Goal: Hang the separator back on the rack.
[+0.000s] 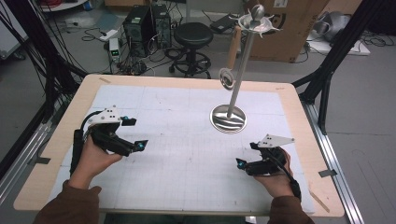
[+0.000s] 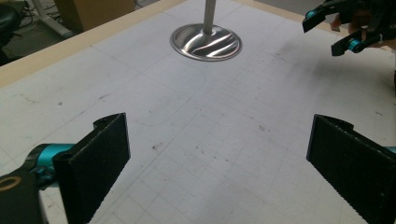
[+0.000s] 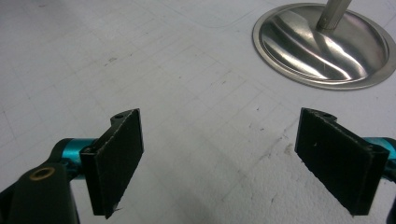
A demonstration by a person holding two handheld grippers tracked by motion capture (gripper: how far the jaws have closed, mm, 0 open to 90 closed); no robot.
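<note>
Both hands rest low near the front of the white gridded mat (image 1: 187,140), left gripper (image 1: 133,135) and right gripper (image 1: 247,158) with jaws spread wide and empty. Tall polished steel stand with round base (image 1: 228,118) sits ahead, nearer the right gripper, untouched; looks like a ready pose.

White mat (image 1: 187,154) ruled with a faint grey grid, speckled with dark scuffs, over a pale wood table (image 1: 299,116). Shiny silver stand (image 1: 229,119) toward the far right edge, with wavy reflections across its round base. Black left gripper (image 1: 133,135) and black right gripper (image 1: 245,158), teal accents at the jaws, light grey plates on top. Brown sleeves (image 1: 70,205) at the near edge.
</note>
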